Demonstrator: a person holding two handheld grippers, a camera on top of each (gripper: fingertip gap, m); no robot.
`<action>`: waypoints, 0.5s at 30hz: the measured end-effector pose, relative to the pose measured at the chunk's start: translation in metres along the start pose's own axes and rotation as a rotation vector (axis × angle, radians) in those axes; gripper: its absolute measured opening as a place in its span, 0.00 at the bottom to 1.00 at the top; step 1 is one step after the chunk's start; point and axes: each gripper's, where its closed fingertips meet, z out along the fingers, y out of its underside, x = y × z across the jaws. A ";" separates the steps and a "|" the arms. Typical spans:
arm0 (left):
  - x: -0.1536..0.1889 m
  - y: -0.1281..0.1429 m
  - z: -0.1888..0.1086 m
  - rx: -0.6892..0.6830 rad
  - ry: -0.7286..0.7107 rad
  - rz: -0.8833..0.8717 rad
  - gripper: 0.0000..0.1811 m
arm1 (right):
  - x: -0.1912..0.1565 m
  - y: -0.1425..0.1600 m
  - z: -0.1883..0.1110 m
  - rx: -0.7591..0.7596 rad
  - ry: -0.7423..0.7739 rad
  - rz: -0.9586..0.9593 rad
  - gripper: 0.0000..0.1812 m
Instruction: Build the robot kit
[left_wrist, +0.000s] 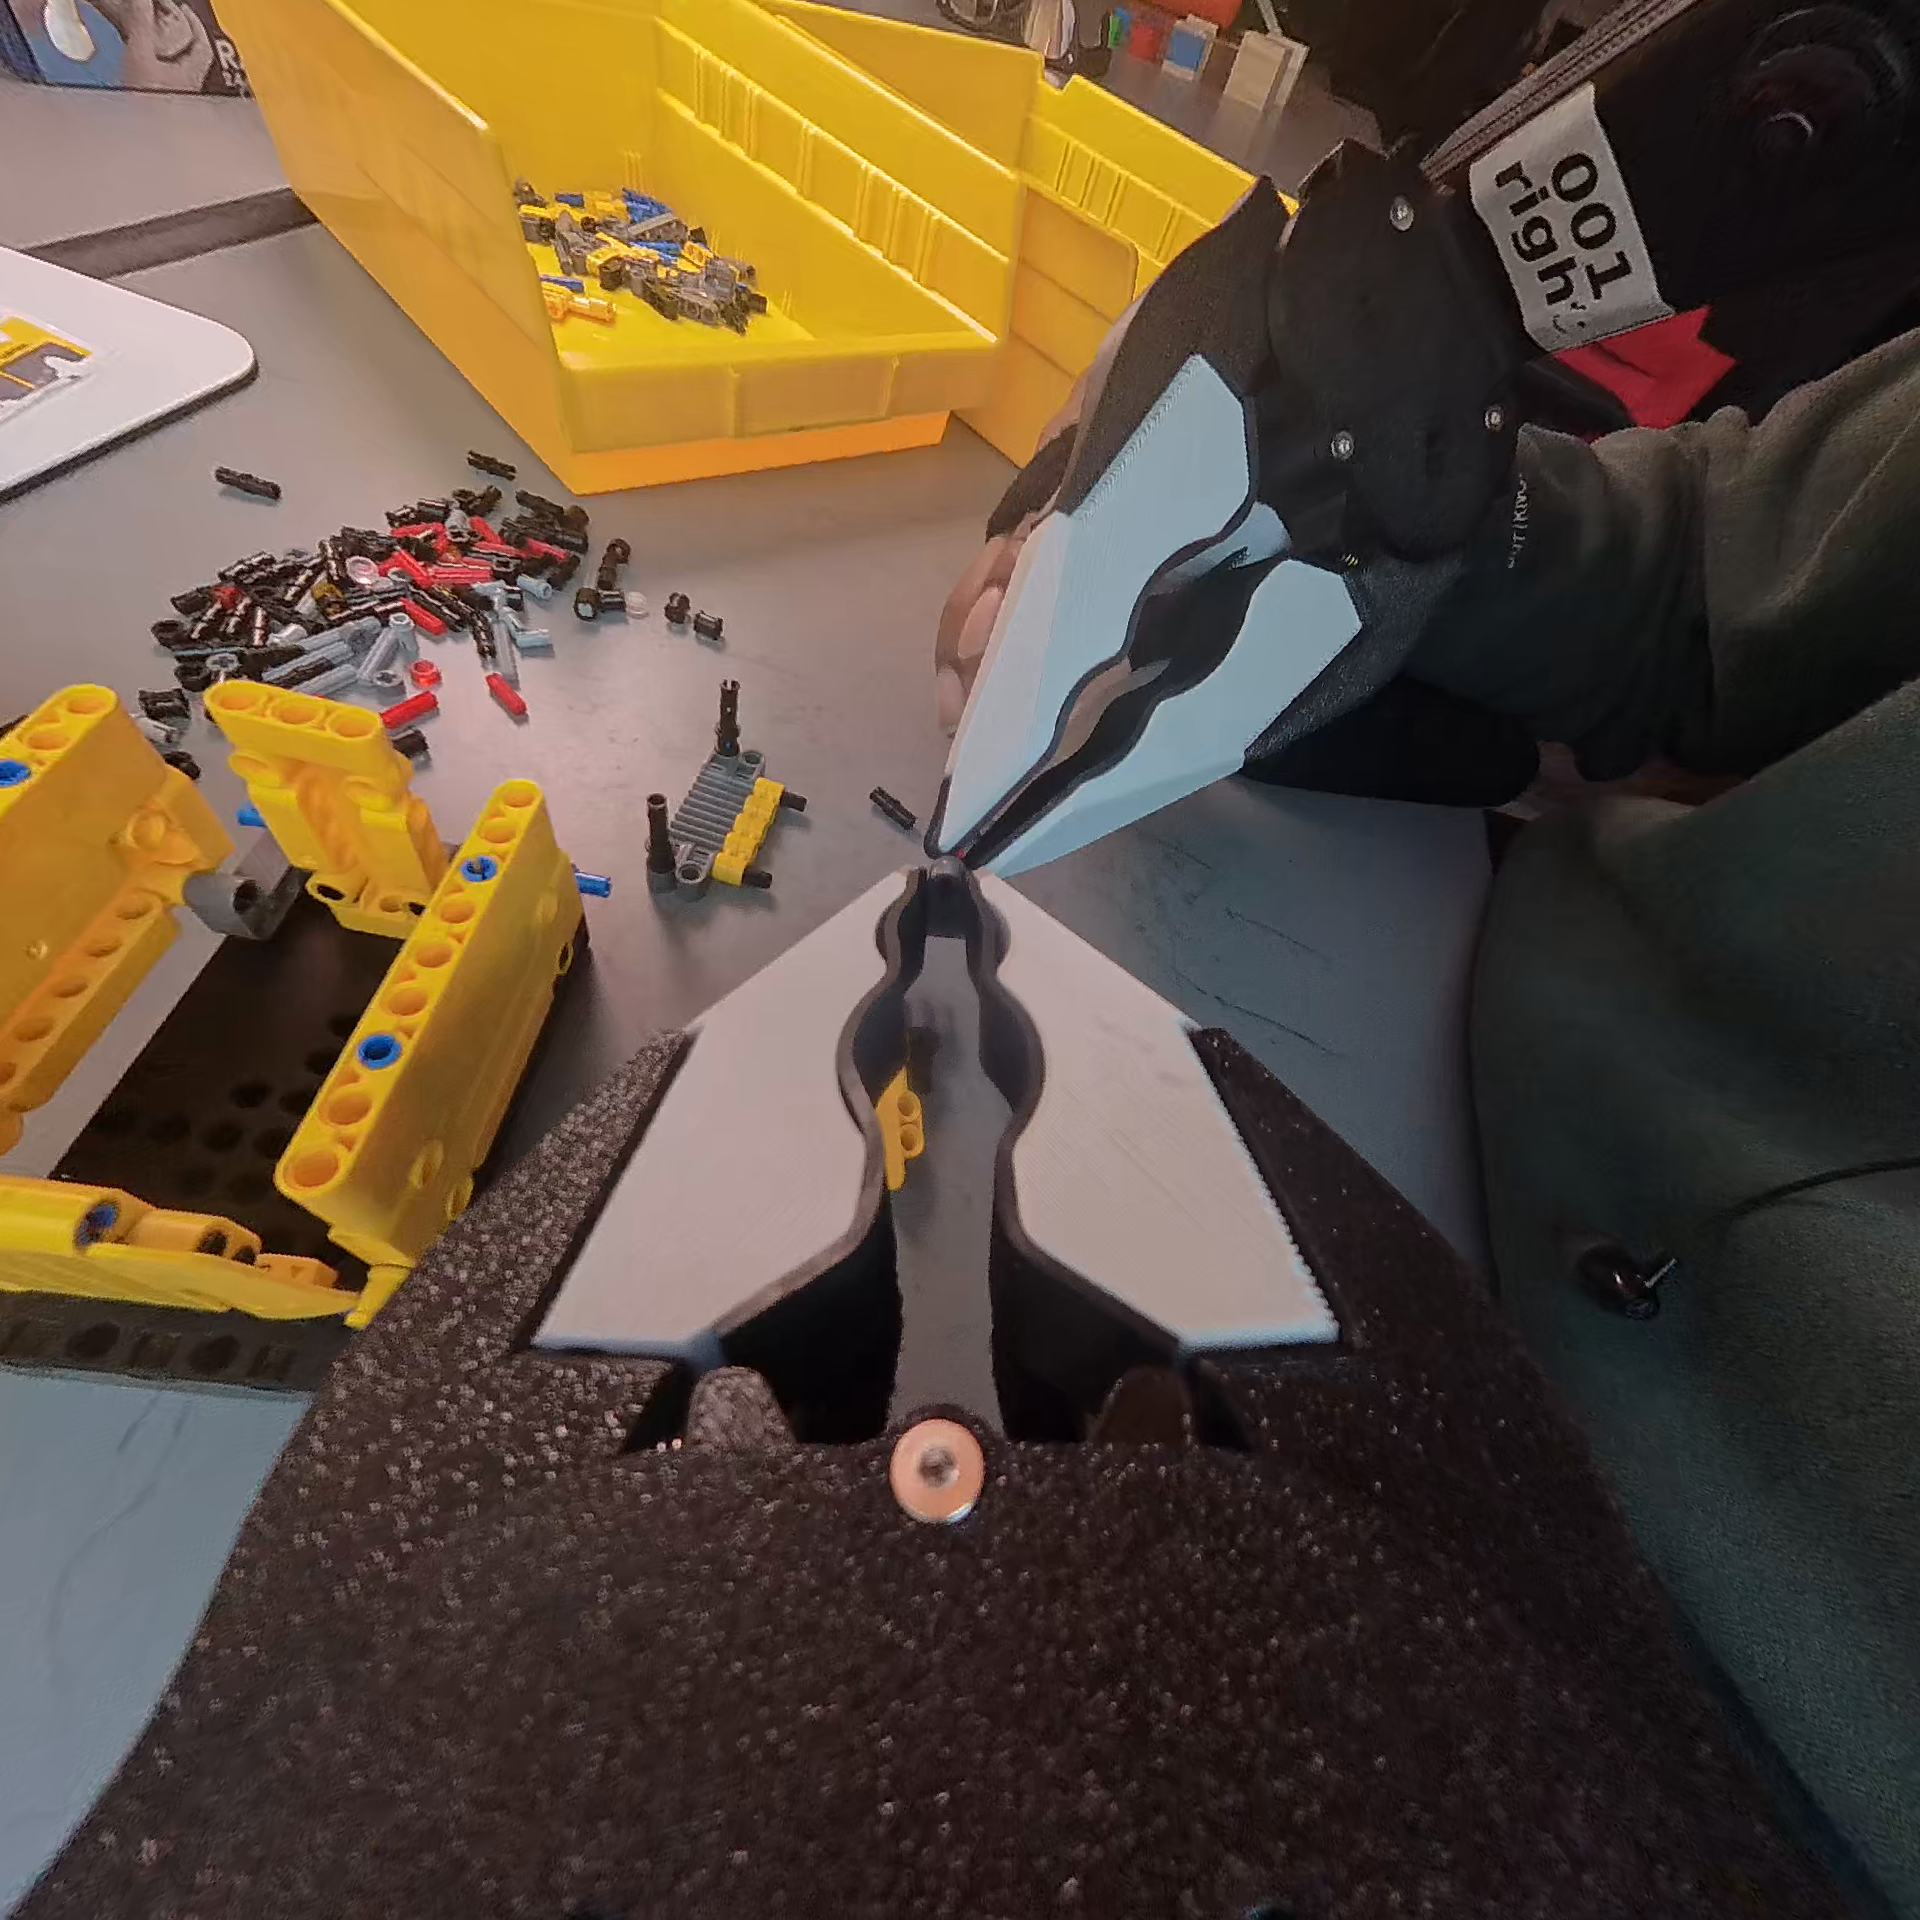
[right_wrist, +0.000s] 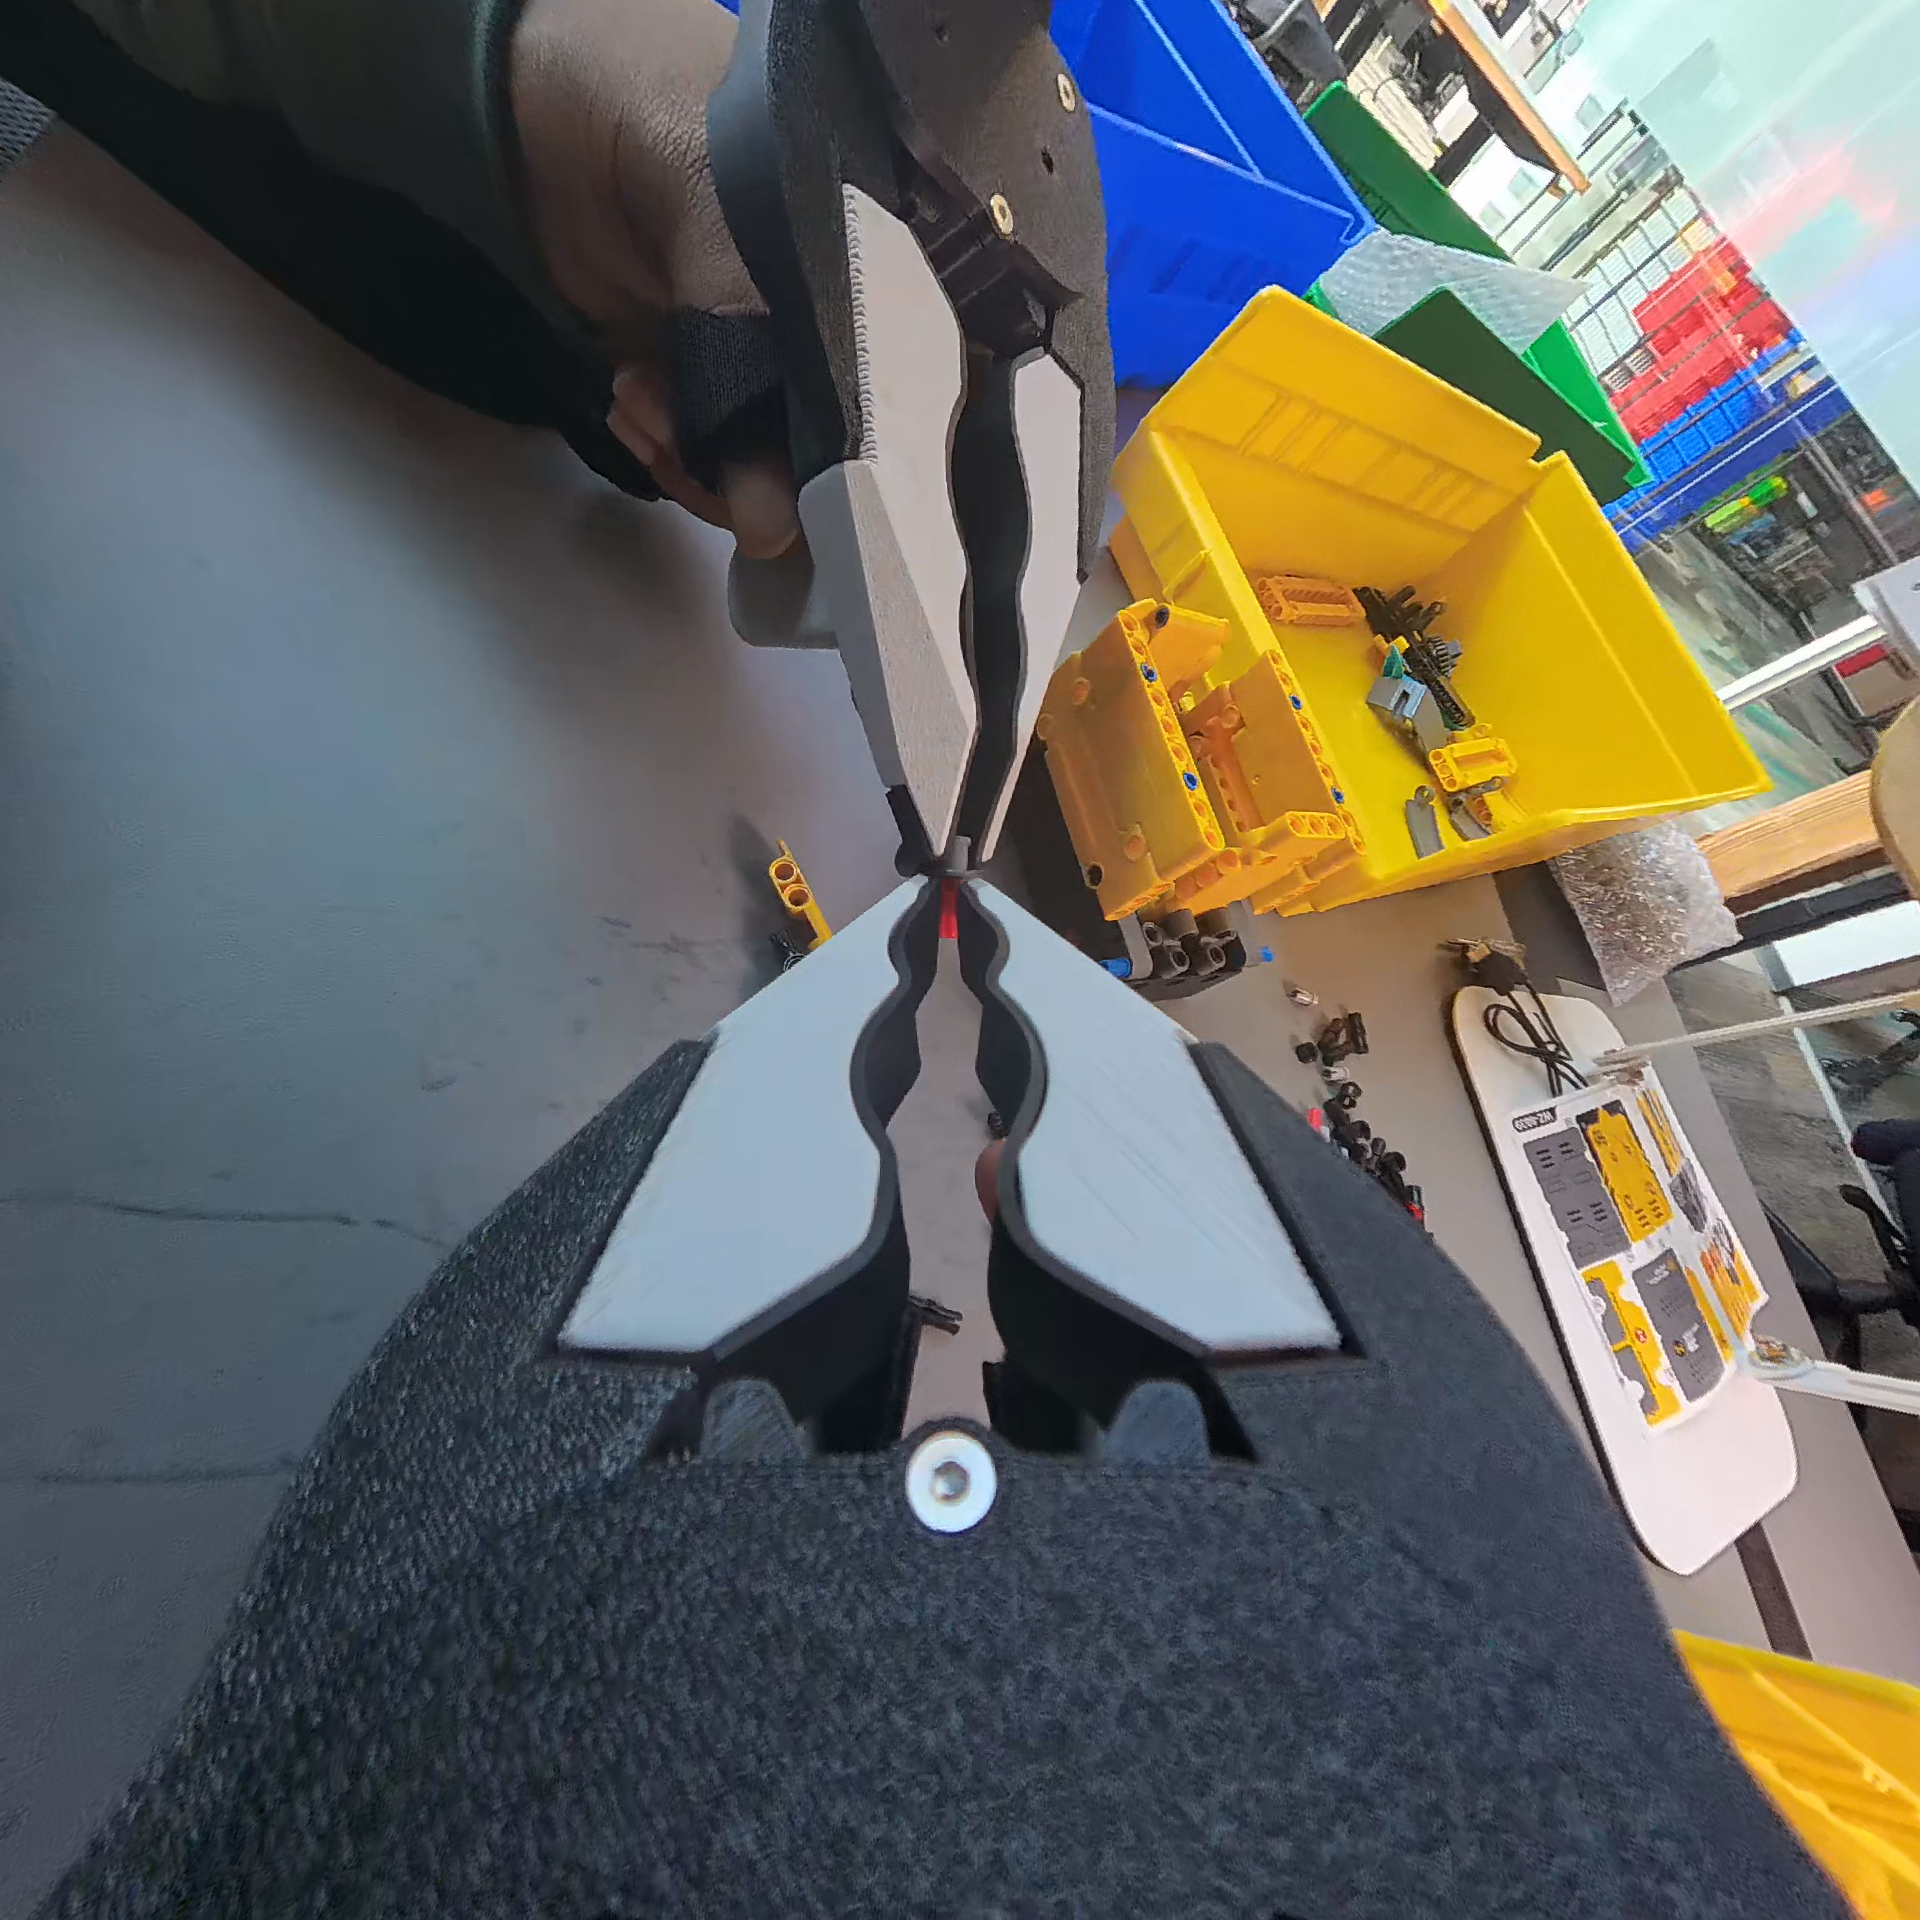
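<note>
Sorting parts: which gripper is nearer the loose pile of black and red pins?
Left. The left gripper sits right of the pin pile; the right gripper reaches in from farther right.

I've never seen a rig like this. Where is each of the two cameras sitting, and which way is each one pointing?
Left wrist view: rides on the left gripper, looking along its fingers across the table at loose pieces and a yellow bin; a sleeved arm shows.
Right wrist view: rides on the right gripper, facing the opposite way; a hand holds the other gripper.
Shared: both grippers meet tip to tip, a small red pin at the right's tips, beside the yellow brick model.
</note>
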 end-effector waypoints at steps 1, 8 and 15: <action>0.000 0.000 0.000 0.004 0.009 -0.010 0.03 | 0.000 0.000 0.000 0.004 -0.004 0.004 0.01; 0.005 -0.019 -0.008 0.140 0.097 -0.072 0.03 | 0.012 -0.016 -0.011 0.149 0.002 0.122 0.02; -0.004 -0.060 -0.028 0.428 0.077 -0.143 0.03 | 0.039 -0.038 -0.026 0.298 0.109 0.322 0.12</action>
